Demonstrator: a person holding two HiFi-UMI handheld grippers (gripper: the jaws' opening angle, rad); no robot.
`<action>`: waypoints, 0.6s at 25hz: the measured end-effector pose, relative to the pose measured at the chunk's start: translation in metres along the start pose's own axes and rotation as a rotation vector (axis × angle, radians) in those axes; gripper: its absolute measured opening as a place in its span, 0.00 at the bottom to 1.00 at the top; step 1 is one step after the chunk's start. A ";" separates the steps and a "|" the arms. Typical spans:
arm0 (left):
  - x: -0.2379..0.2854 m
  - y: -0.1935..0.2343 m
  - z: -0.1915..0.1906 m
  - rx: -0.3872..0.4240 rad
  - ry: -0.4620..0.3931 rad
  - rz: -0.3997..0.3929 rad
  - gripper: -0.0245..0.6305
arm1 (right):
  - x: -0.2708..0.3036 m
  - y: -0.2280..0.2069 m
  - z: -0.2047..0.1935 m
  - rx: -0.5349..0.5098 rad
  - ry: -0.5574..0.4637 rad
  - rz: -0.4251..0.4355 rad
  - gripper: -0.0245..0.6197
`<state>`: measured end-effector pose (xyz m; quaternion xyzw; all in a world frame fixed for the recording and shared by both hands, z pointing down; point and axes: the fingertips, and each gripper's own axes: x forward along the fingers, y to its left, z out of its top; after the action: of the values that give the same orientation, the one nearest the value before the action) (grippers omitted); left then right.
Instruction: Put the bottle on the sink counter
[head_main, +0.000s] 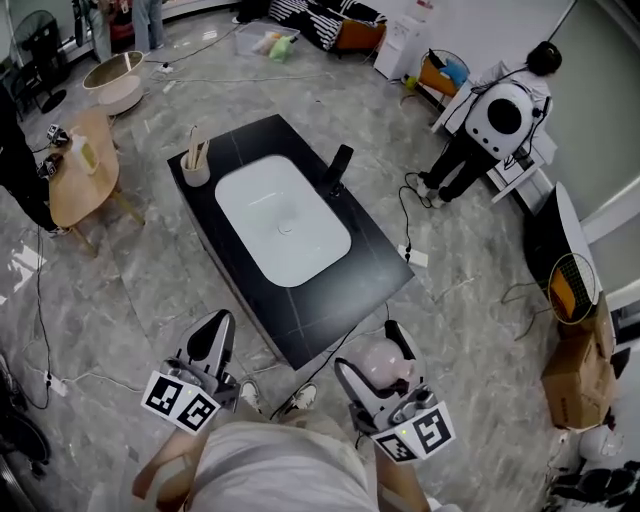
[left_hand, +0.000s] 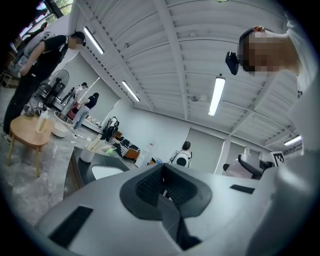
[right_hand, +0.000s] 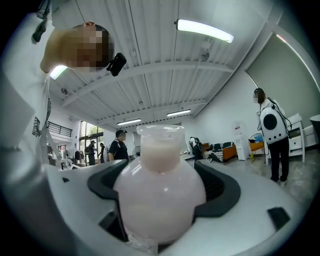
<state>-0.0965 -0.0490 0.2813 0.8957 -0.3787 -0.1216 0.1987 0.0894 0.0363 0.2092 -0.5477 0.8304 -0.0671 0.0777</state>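
The person's own pale top (head_main: 270, 470) fills the bottom of the head view, and just past it the two grippers are held at about waist height. The right gripper (head_main: 372, 352) is clamped on the bottle (head_main: 385, 366), a pale pink, round-bellied one with a short neck and a flared rim. In the right gripper view its belly sits between the two dark pads, neck pointing away from the camera, a pad pressing on either side. The left gripper (head_main: 213, 335) carries nothing. Its own view shows the jaws brought together, ribbed pads (left_hand: 150, 186) meeting with no gap.

The bottle is not on the counter: it hangs over the grey marble floor (head_main: 470, 330), near the sink counter's closest corner and a little to the right of it. The sink counter (head_main: 370, 265) is a black slab set at a slant to the person, with a white basin (head_main: 280, 225) sunk in its middle. A black faucet (head_main: 340, 165) stands at the basin's far right edge, and a white cup (head_main: 196, 172) holding thin sticks (possibly brushes, too small to tell) is at the far left corner.

Farther off, a round wooden table (head_main: 85, 180) stands to the left, and a person in a white top (head_main: 495, 120) bends over at the upper right.
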 end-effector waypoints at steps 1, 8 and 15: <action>0.002 -0.001 -0.001 0.004 -0.002 0.013 0.06 | 0.002 -0.004 -0.003 0.005 0.009 0.009 0.67; 0.026 -0.011 -0.020 0.026 0.009 0.070 0.06 | 0.015 -0.033 -0.033 -0.001 0.074 0.080 0.67; 0.045 0.004 -0.053 0.027 0.060 0.114 0.06 | 0.046 -0.058 -0.089 0.022 0.146 0.115 0.67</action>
<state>-0.0494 -0.0702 0.3276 0.8784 -0.4248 -0.0781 0.2045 0.1058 -0.0264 0.3048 -0.4921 0.8630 -0.1112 0.0267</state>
